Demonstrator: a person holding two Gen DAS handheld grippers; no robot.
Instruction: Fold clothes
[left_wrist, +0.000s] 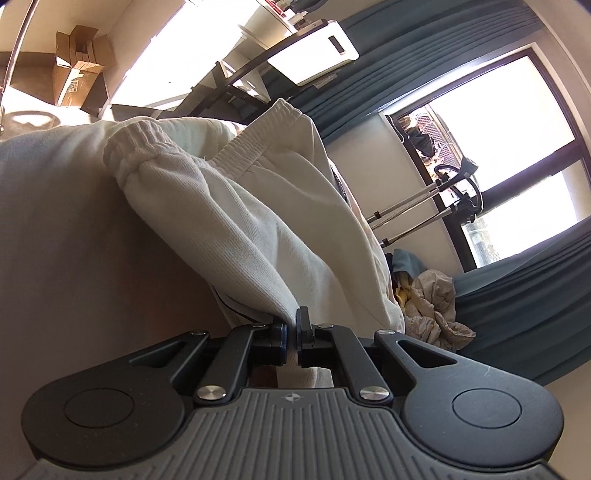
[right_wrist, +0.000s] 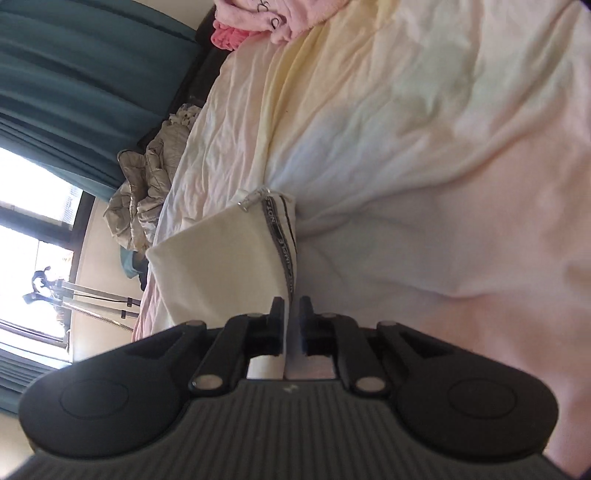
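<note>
Cream sweatpants (left_wrist: 221, 206) fill the left wrist view, draped over the bed, with two elastic cuffs (left_wrist: 136, 147) at the far end. My left gripper (left_wrist: 291, 317) is shut on a gathered fold of this fabric. In the right wrist view a cream part of the garment (right_wrist: 214, 258) hangs along the bed's side, edged with a grey lettered tape (right_wrist: 280, 236). My right gripper (right_wrist: 291, 306) has its jaws nearly together, with the taped edge of the fabric pinched between the pads. Both views are rolled sideways.
A pale pink and yellow bedsheet (right_wrist: 406, 147) covers the bed. Pink clothes (right_wrist: 258, 18) lie at its far end. A crumpled beige quilt (right_wrist: 147, 184) sits beside the bed near teal curtains (right_wrist: 74, 74) and a window. A cardboard box (left_wrist: 77, 70) stands in a corner.
</note>
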